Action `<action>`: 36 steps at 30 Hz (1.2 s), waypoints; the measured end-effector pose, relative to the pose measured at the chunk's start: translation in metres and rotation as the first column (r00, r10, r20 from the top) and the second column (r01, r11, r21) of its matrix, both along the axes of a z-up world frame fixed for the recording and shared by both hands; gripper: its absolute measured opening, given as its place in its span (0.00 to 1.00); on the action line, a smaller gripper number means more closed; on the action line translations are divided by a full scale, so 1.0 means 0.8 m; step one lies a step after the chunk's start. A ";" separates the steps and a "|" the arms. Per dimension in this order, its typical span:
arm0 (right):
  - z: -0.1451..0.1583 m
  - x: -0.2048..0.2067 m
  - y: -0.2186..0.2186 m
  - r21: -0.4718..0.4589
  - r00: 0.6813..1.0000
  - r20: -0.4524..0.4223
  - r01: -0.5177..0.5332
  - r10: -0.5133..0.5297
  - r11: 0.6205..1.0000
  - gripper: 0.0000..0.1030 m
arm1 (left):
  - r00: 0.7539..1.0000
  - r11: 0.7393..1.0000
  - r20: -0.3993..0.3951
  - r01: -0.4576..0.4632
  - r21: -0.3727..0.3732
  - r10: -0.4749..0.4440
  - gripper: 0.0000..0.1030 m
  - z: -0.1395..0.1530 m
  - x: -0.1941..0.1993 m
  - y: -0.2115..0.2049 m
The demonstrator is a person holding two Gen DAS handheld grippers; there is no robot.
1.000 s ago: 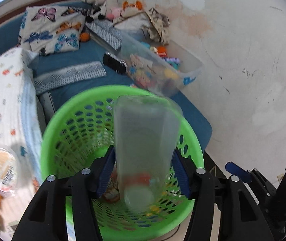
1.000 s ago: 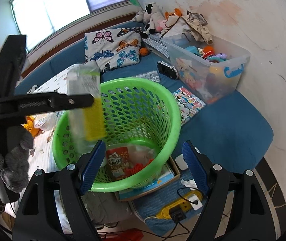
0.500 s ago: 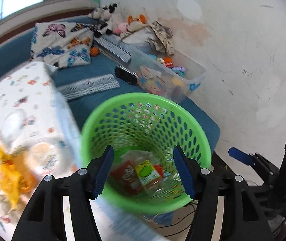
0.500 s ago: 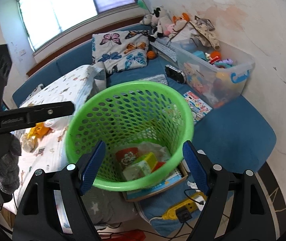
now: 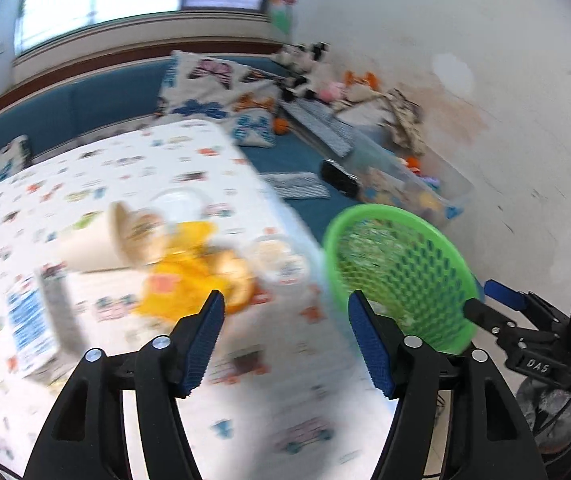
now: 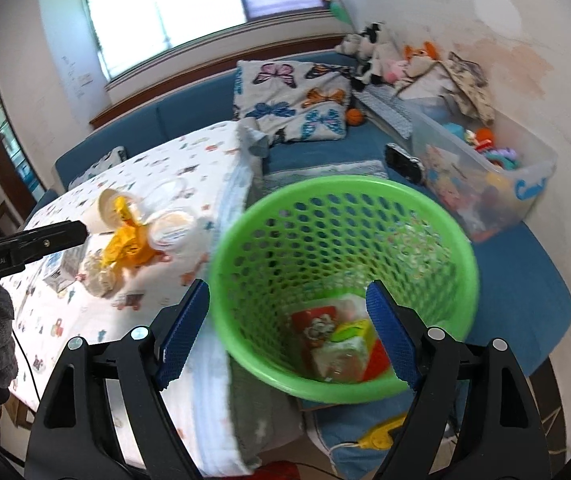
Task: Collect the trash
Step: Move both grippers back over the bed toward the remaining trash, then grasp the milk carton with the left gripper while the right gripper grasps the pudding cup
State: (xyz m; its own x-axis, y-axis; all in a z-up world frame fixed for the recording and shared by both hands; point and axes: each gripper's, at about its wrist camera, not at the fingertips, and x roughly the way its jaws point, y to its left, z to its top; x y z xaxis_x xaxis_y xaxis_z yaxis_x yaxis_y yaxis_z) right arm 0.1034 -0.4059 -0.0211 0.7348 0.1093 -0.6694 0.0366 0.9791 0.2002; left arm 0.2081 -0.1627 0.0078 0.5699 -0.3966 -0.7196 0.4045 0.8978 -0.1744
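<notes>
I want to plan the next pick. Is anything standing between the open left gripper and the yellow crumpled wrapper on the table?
Nothing visible blocks it. The left gripper is open and empty, and the yellow crumpled wrapper lies just ahead of its left finger on the patterned tablecloth. A tipped paper cup and a round plastic lid lie beside the wrapper.

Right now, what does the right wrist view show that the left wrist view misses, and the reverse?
Only the right wrist view looks down into the green perforated plastic basket and shows the trash packets at its bottom. Only the left wrist view shows the blue-and-white carton on the table clearly, though blurred. Both show the patterned white tablecloth, the yellow crumpled wrapper, the tipped paper cup, the basket, and an open gripper in front: left gripper, right gripper.
</notes>
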 end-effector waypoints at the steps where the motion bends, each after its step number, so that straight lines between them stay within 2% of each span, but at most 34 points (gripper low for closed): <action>1: 0.001 0.005 0.009 -0.002 1.000 -0.003 -0.017 0.017 1.000 0.78 | 1.000 1.000 0.001 -0.028 0.002 0.028 0.62 0.000 0.000 0.015; 8: 0.000 0.038 0.069 -0.023 0.991 -0.018 -0.134 0.134 0.991 0.79 | 0.980 0.980 0.005 -0.198 0.024 0.198 0.63 -0.007 0.007 0.104; 13: -0.008 0.069 0.103 -0.044 0.982 -0.032 -0.189 0.188 0.981 0.79 | 0.951 0.951 -0.010 -0.309 0.024 0.310 0.63 -0.016 0.011 0.165; 17: -0.019 0.103 0.120 -0.044 0.975 -0.058 -0.218 0.215 0.975 0.79 | 0.932 0.932 -0.024 -0.362 0.029 0.362 0.64 -0.024 0.017 0.197; 26: -0.043 0.156 0.143 -0.046 0.967 -0.096 -0.243 0.238 0.969 0.79 | 0.897 0.899 -0.064 -0.436 0.034 0.438 0.64 -0.041 0.030 0.238; 36: -0.060 0.200 0.152 -0.061 0.965 -0.130 -0.238 0.229 0.969 0.79 | 0.887 0.890 -0.079 -0.453 0.047 0.455 0.69 -0.048 0.049 0.248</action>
